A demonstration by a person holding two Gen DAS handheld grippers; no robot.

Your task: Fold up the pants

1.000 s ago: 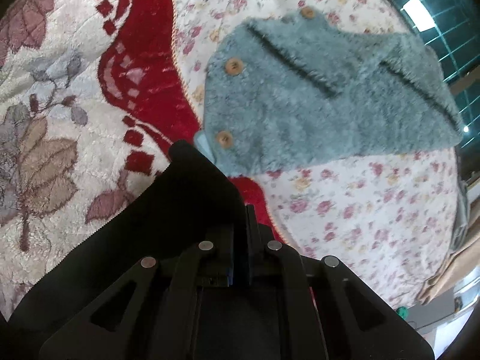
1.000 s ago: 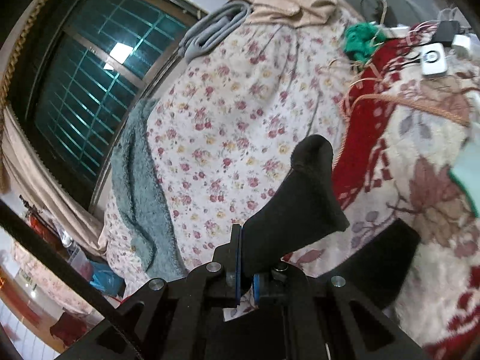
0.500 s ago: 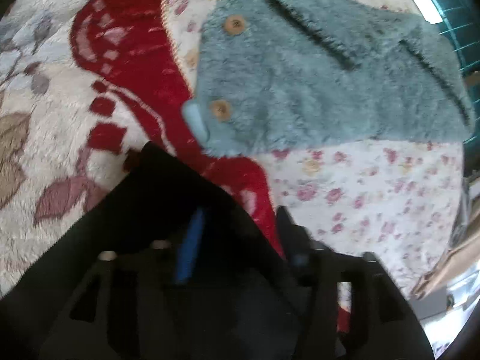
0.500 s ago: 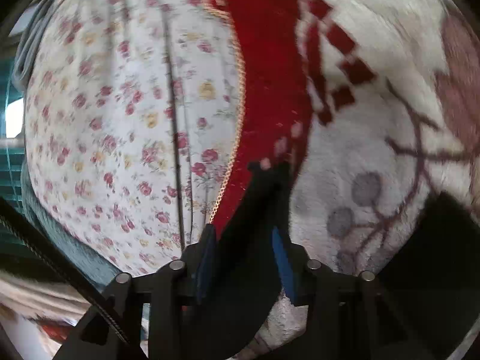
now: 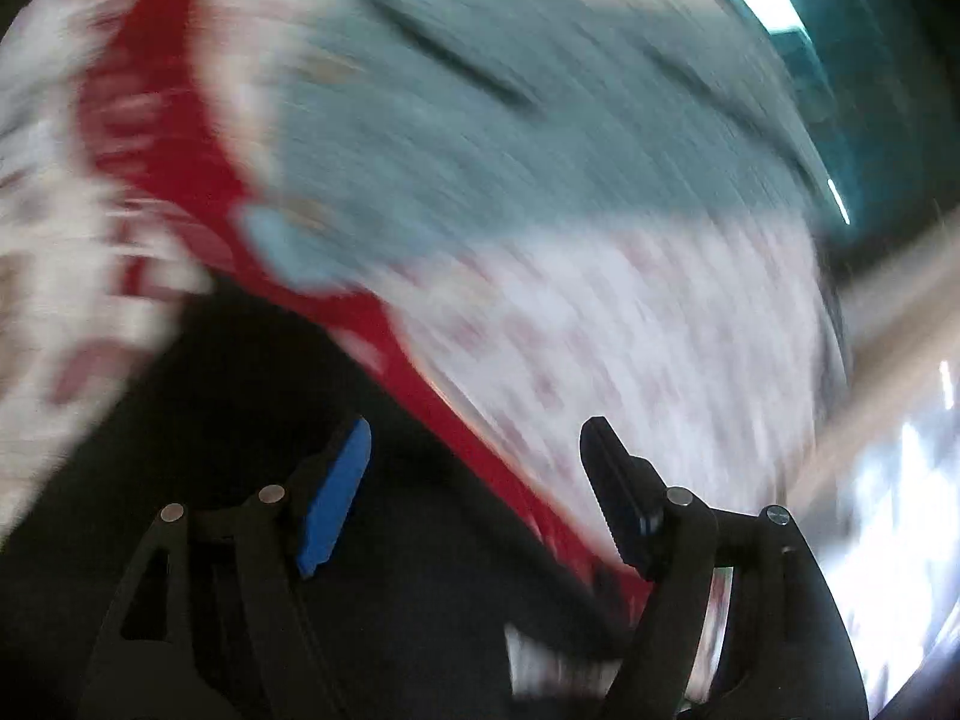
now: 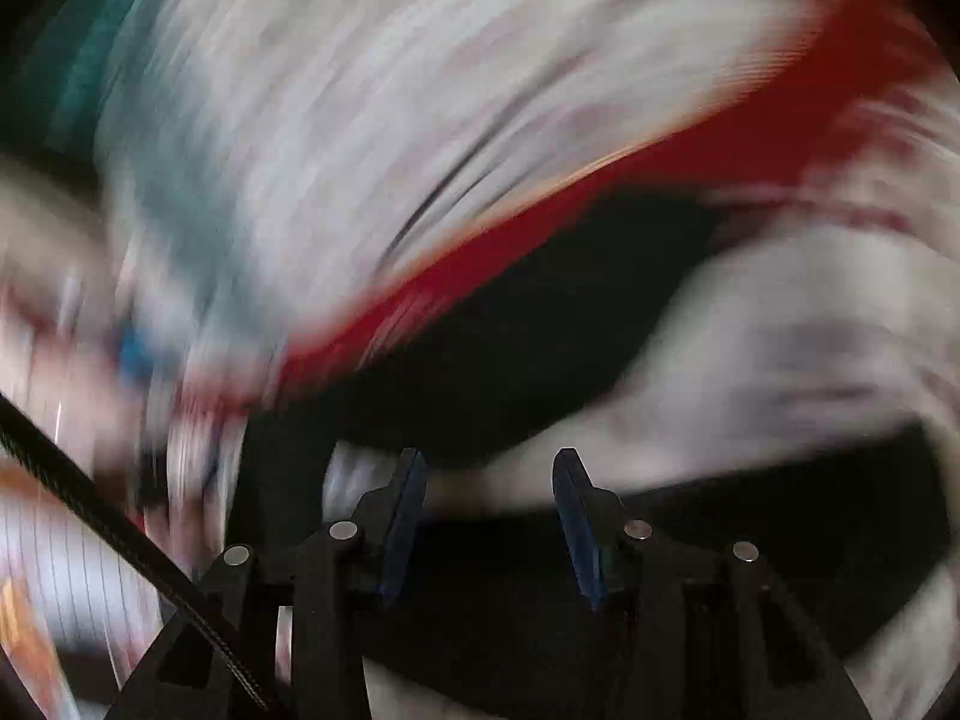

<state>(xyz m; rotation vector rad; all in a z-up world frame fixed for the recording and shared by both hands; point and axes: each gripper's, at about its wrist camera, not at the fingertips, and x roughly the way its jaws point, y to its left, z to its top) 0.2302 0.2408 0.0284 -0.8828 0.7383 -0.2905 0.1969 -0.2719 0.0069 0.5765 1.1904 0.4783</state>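
Both views are smeared by motion. The black pants (image 5: 240, 396) lie on the bed under my left gripper (image 5: 477, 429). Its jaws are opening and stand wide apart. The blue pad (image 5: 336, 498) and the black finger (image 5: 618, 498) press on nothing, and the cloth lies loose beneath them. In the right wrist view a fold of the black pants (image 6: 510, 330) lies just ahead of my right gripper (image 6: 487, 456). Those jaws are opening too, with a clear gap between the pads and no cloth pinched.
A teal fuzzy garment (image 5: 480, 150) with buttons lies on the floral sheet (image 5: 630, 330) beyond the pants. A red and cream blanket (image 5: 138, 138) covers the left of the bed. A window (image 5: 780, 12) is at the far right.
Both grippers were shut on the black pants and have opened and let the cloth go. The right gripper has swung down toward the bed; the left one has shifted and tilted.
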